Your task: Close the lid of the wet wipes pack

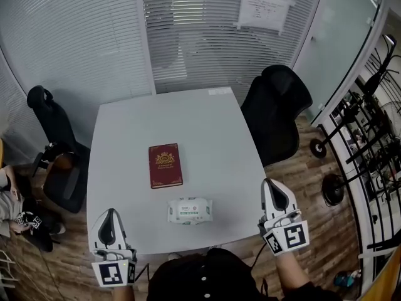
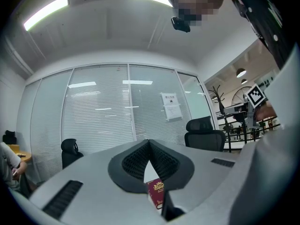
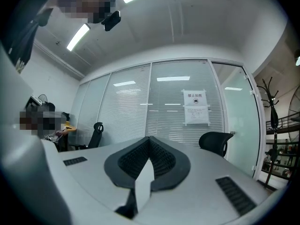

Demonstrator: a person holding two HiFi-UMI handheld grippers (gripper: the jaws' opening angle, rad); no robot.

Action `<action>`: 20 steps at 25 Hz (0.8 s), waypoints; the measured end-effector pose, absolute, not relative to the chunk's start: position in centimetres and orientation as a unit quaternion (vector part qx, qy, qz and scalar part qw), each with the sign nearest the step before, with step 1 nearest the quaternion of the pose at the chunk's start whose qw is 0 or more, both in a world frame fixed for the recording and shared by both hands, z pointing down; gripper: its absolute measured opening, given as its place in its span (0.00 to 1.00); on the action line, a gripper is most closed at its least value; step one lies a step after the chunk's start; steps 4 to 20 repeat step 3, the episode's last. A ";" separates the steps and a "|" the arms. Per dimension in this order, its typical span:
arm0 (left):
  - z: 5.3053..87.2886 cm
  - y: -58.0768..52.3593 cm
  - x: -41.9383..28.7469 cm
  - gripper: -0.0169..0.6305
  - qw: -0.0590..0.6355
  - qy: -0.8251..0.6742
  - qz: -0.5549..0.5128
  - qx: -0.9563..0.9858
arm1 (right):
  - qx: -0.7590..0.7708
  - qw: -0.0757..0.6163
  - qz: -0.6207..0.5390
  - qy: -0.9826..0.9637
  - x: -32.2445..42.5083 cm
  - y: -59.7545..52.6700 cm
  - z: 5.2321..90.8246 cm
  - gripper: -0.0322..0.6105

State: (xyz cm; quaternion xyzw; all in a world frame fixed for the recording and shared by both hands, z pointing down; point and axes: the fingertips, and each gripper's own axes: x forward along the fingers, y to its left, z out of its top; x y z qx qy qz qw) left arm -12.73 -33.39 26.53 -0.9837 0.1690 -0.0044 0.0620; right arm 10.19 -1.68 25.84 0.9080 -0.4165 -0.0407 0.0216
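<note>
A white wet wipes pack with a green label lies near the front edge of the pale grey table. I cannot tell from here how its lid stands. My left gripper hangs off the table's front left corner, well left of the pack. My right gripper is at the table's front right corner, to the right of the pack. Both point level toward the far wall. In both gripper views the jaws meet at the tips with nothing between them: left gripper, right gripper.
A dark red book with a gold crest lies just behind the pack. Black office chairs stand at the left and far right of the table. A coat rack and stands crowd the right side. A person sits at far left.
</note>
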 end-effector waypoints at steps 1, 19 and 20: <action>26.5 -33.4 -12.7 0.05 0.062 0.169 -0.004 -0.984 | 0.907 0.023 -0.042 -0.418 10.2 -1.8 25.8 0.09; 26.5 -33.5 -12.6 0.05 0.063 0.169 -0.004 -0.984 | 0.906 0.026 -0.044 -0.420 10.3 -2.2 25.7 0.09; 26.5 -33.5 -12.6 0.05 0.063 0.169 -0.004 -0.984 | 0.906 0.026 -0.044 -0.420 10.3 -2.2 25.7 0.09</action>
